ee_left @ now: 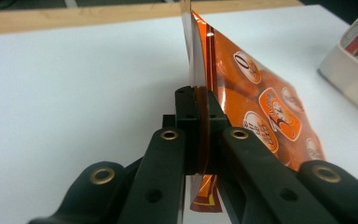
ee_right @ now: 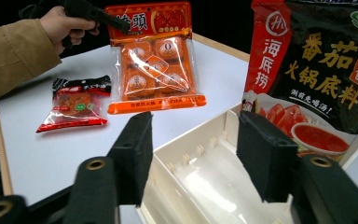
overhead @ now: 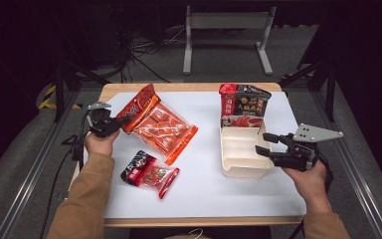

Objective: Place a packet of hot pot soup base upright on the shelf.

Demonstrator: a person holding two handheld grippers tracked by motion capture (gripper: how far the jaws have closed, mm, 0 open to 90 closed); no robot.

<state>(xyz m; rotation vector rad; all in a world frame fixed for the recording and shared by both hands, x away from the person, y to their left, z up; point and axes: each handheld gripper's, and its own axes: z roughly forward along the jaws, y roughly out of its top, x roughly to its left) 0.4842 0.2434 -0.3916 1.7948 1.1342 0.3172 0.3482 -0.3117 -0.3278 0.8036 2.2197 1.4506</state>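
Observation:
My left gripper [overhead: 122,121] [ee_left: 199,93] is shut on the top edge of an orange bag of wrapped snacks [overhead: 164,127] [ee_left: 261,107], tilting that edge up off the white table while the bottom edge still rests on it. The right gripper view shows the same bag [ee_right: 156,60] pinched at its top left corner. My right gripper [overhead: 262,144] [ee_right: 196,140] stands open at the right rim of a white plastic box [overhead: 241,169] [ee_right: 205,128], its jaws apart over the box's bare inside. A red and black sauce pouch [overhead: 246,104] [ee_right: 317,70] stands upright in the box's far end.
A small red and black snack packet [overhead: 149,172] [ee_right: 77,102] lies flat on the table's [overhead: 204,194] near left part. The wooden table edge runs along the far side. Metal frame legs stand on the floor behind the table.

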